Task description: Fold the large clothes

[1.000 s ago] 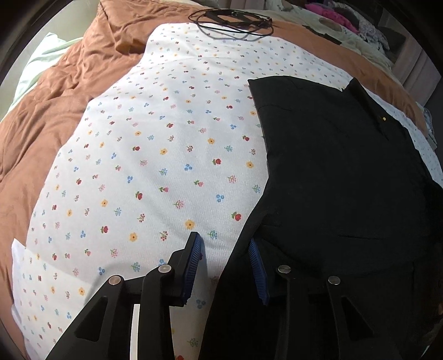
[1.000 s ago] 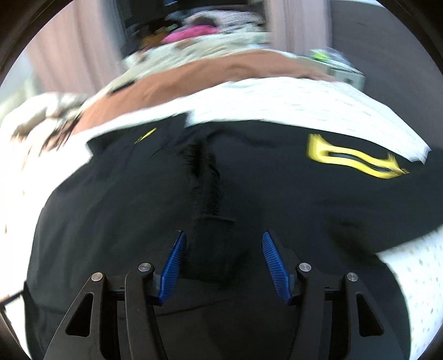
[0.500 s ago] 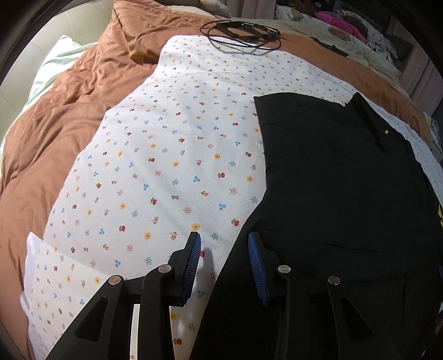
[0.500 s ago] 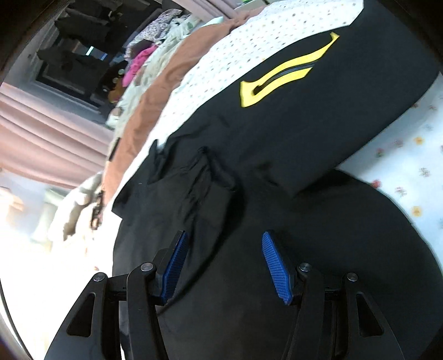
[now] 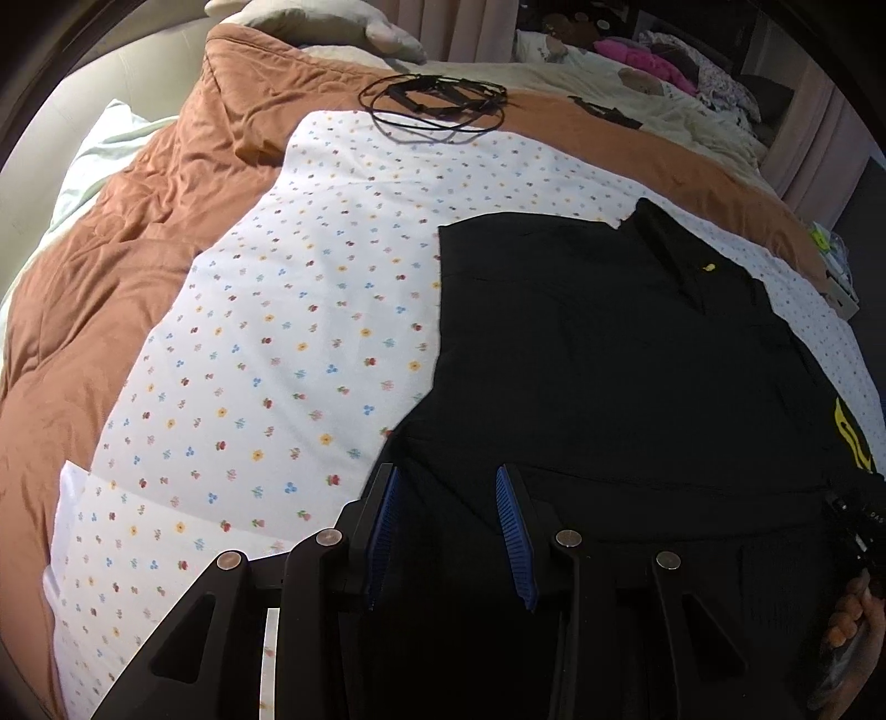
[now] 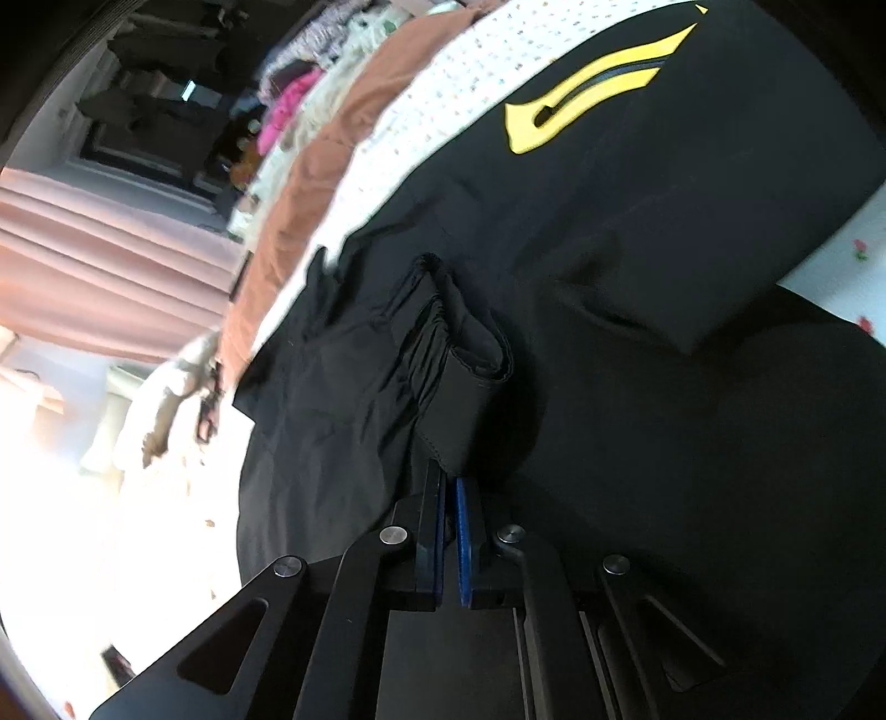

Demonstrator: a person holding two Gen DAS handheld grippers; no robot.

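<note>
A large black jacket lies spread on a white floral sheet, with a yellow logo at its right edge. My left gripper hovers over the jacket's near left edge. Its jaws stand apart and nothing is pinched between them. In the right wrist view the jacket fills the frame and the yellow logo is at the top. My right gripper is shut on the cuff of a bunched black sleeve that lies across the jacket's body.
A brown duvet surrounds the sheet. A coiled black cable lies at the sheet's far edge. Piled clothes sit beyond it. A person's hand shows at the lower right. Pink curtains hang at the left.
My right gripper rolled, sank toward the sleeve and shut on its cuff. My left gripper rose and drew back; black cloth now lies under its jaws instead of the sheet.
</note>
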